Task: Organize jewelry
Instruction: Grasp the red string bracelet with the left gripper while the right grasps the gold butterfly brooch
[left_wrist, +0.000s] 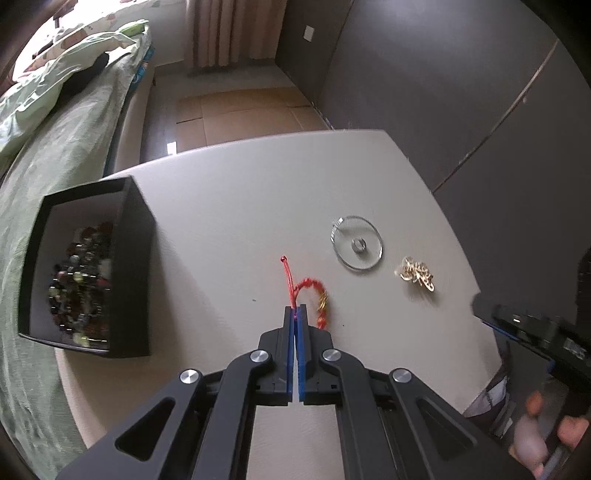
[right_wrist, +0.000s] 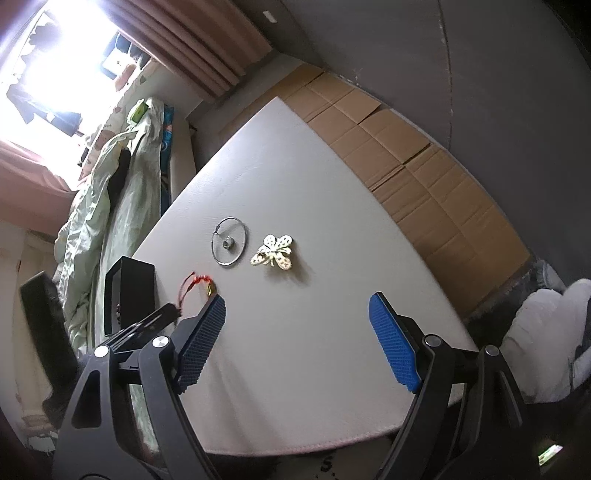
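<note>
Red cord bracelet (left_wrist: 312, 295) pinched by left gripper (left_wrist: 296, 314)
Gold bead on it; right gripper (right_wrist: 297, 310) held wide, empty; no writing readable.

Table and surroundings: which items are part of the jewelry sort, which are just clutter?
Job:
- red cord bracelet, pinched in the left tongs
- silver hoop
- small ring inside the hoop
- gold butterfly brooch
- black box holding beads

Lying about:
- bed quilt
- flattened cardboard
- curtains

box (left_wrist: 125, 221) left, hoop (left_wrist: 357, 242) beside brooch (left_wrist: 418, 275)
</note>
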